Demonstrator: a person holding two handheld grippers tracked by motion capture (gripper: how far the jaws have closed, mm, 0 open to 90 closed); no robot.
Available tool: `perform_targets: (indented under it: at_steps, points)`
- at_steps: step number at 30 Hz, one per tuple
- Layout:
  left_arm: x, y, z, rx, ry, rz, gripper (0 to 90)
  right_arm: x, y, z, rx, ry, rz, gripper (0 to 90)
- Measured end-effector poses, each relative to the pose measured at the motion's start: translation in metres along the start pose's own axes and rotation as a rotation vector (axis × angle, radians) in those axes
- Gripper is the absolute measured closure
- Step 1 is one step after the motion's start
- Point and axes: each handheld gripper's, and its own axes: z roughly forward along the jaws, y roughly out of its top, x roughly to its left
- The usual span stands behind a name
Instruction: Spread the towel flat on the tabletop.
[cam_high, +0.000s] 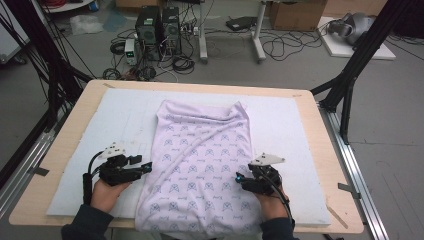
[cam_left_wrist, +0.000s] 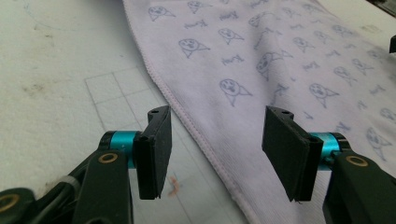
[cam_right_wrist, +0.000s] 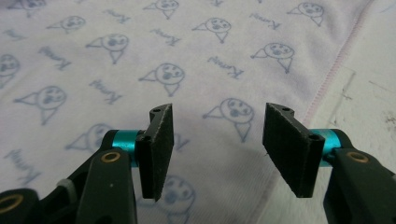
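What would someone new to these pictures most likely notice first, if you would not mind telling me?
First, the pale lilac printed cloth, spread down the middle of the white mat on the wooden table, its near end hanging over the front edge. Next, the black claws flanking it: the left claw at its left hem and the right claw at its right hem, both open with nothing gripped.

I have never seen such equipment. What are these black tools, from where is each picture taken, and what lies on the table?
A person holds a hand-operated claw in each hand: the left claw and the right claw. One camera looks down from above the table. The two others ride on the claws, looking along their black pads. A pale lilac cloth with small printed faces lies flat on a white mat. Both claws are open at the cloth's side edges, and nothing is held.
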Motion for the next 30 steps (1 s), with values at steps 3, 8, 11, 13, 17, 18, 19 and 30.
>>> perform_targets:
  at_steps: [3,8,11,13,17,18,19,30]
  points:
    - [0.001,0.004,0.010,0.014,-0.006,0.005,43.5,-0.006,0.005,0.008,0.014,0.011,-0.008,45.7]
    - [-0.006,0.014,0.027,0.058,-0.012,0.060,49.6,-0.010,0.008,0.015,0.038,0.018,-0.028,49.2]
    - [-0.012,0.013,0.037,0.102,0.005,0.108,51.9,-0.012,0.009,0.014,0.048,0.023,-0.041,54.7]
    - [-0.016,0.012,0.040,0.109,0.020,0.156,52.6,-0.014,0.010,0.014,0.059,0.028,-0.040,62.3]
    - [-0.021,0.011,0.040,0.117,0.062,0.228,61.8,-0.014,0.011,0.013,0.067,0.034,-0.053,74.1]
    - [-0.021,0.011,0.039,0.119,0.068,0.234,67.7,-0.014,0.011,0.013,0.068,0.041,-0.059,75.4]
    - [-0.020,0.011,0.039,0.118,0.069,0.226,71.4,-0.013,0.011,0.013,0.068,0.041,-0.055,76.2]
    - [-0.020,0.014,0.032,0.062,0.047,0.158,85.7,-0.015,0.010,0.012,0.062,0.074,-0.034,85.1]
